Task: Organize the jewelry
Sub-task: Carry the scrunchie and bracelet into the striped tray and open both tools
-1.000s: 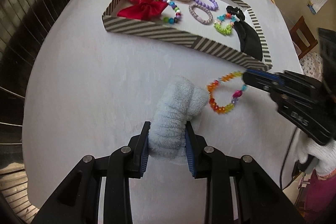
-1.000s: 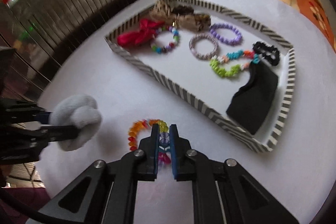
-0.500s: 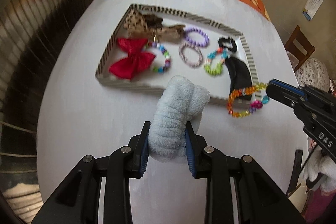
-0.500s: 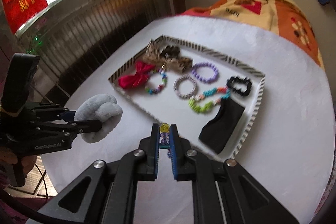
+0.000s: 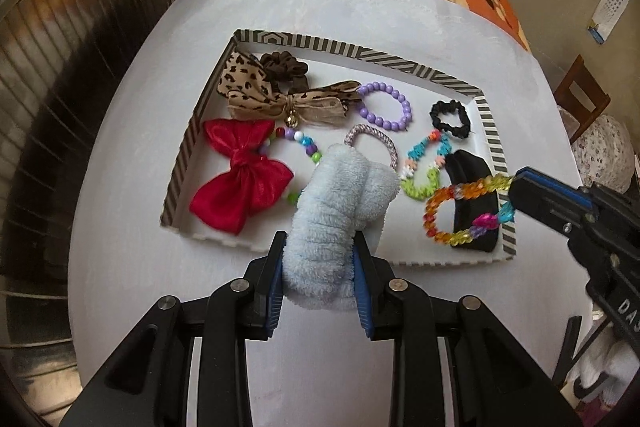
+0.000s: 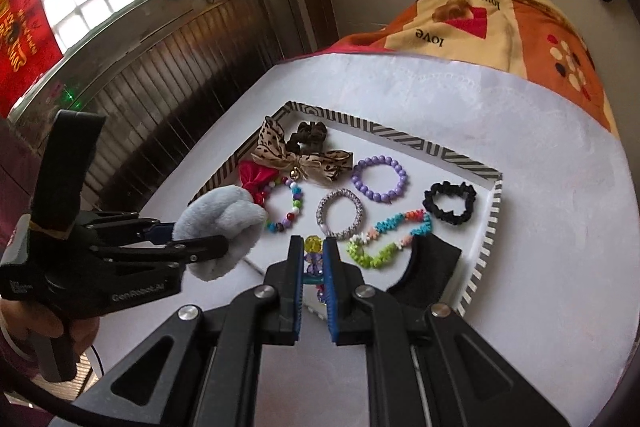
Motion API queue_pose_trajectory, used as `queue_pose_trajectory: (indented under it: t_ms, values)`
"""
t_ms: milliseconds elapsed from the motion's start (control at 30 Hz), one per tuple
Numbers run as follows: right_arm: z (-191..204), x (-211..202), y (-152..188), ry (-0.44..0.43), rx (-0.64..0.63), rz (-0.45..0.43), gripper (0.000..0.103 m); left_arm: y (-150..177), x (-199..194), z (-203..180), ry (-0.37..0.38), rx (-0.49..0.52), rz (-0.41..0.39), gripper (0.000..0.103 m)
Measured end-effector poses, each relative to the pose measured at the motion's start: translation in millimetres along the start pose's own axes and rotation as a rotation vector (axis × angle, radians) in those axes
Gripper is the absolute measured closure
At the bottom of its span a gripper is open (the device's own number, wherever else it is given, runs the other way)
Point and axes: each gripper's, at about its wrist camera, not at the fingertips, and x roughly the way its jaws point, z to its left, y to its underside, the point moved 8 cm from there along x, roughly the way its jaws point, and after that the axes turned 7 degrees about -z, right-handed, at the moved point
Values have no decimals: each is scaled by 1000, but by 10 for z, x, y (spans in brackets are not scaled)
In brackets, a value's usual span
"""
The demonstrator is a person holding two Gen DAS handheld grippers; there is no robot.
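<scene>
The left hand-held gripper [image 5: 320, 267] is pinching a fluffy pale-blue scrunchie [image 5: 340, 211] across its folded middle, so the soft loop is bulging out ahead of the pads instead of slipping through. It is hanging over the near edge of the striped tray [image 5: 494, 131], probably because that is where loose pieces are being gathered.

The right hand-held gripper [image 6: 314, 279] is clamped almost completely closed on a rainbow bead bracelet [image 5: 460, 211], gripping one short stretch of beads so the rest of the ring is dangling free. In the left wrist view it is hanging at about 4 o'clock of the tray, over a black folded piece [image 5: 476, 187] lying in that corner.

Inside the tray, things are lying apart and flat: a red bow [image 5: 240, 187] at 8 o'clock, a leopard-print bow [image 5: 256, 91] at 10 o'clock, a purple bead bracelet [image 5: 386, 107] near the middle, a black scrunchie [image 5: 450, 119] at 2 o'clock. That spacing is likely keeping loops from tangling.

Both carried items are looking ready to be set down; the bare patch along the tray's near side seems the obvious spot. The white surface [image 5: 132, 187] around the tray is carrying nothing else in view.
</scene>
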Motion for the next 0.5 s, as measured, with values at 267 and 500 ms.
queue_pose_trajectory:
  t_ms: [267, 500]
  values:
    - [-39, 303, 62, -40, 71, 30, 94, -121, 270, 27, -6, -9, 33, 96]
    - [-256, 488, 250, -23, 113, 87, 94, -129, 386, 60, -10, -11, 58, 96]
